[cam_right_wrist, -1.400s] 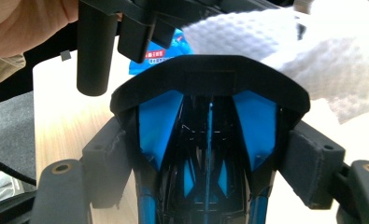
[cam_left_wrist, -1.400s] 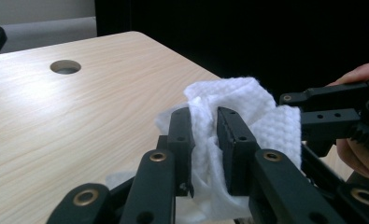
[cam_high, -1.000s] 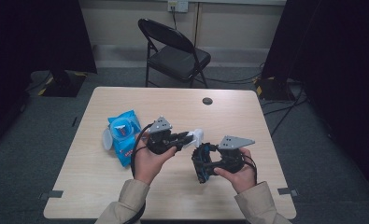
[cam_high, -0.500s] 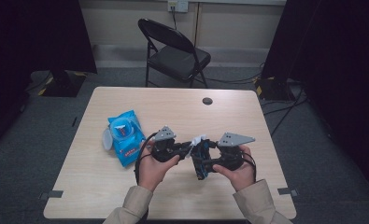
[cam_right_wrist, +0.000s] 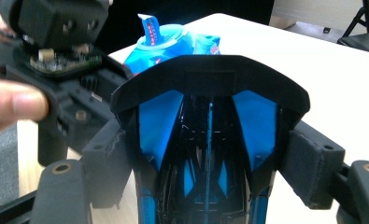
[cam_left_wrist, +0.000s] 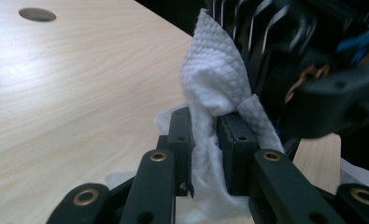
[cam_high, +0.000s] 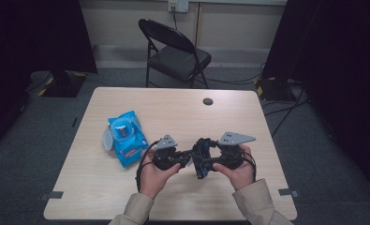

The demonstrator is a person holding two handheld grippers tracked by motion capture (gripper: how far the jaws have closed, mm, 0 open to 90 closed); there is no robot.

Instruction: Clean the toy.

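My left gripper (cam_left_wrist: 205, 135) is shut on a crumpled white wipe (cam_left_wrist: 213, 84), whose bunched top rests against a black and blue object (cam_left_wrist: 285, 56) shaped like a toy car. My right gripper (cam_right_wrist: 209, 156) is shut on that object (cam_right_wrist: 210, 79), with its pads against both sides. In the high view the left gripper (cam_high: 188, 158) and right gripper (cam_high: 206, 159) meet tip to tip above the table's front middle, with the object (cam_high: 202, 157) between them. A blue wipes pack (cam_high: 125, 137) lies to the left with its lid open.
The light wooden table (cam_high: 173, 108) has a dark round hole (cam_high: 208, 101) near its far edge. A black folding chair (cam_high: 175, 51) stands behind the table. Cables trail on the floor at the right. The wipes pack (cam_right_wrist: 173, 42) sits just beyond the held object.
My left hand has come down and moved right, bringing the wipe up against the object in the right gripper. The right hand has kept still.
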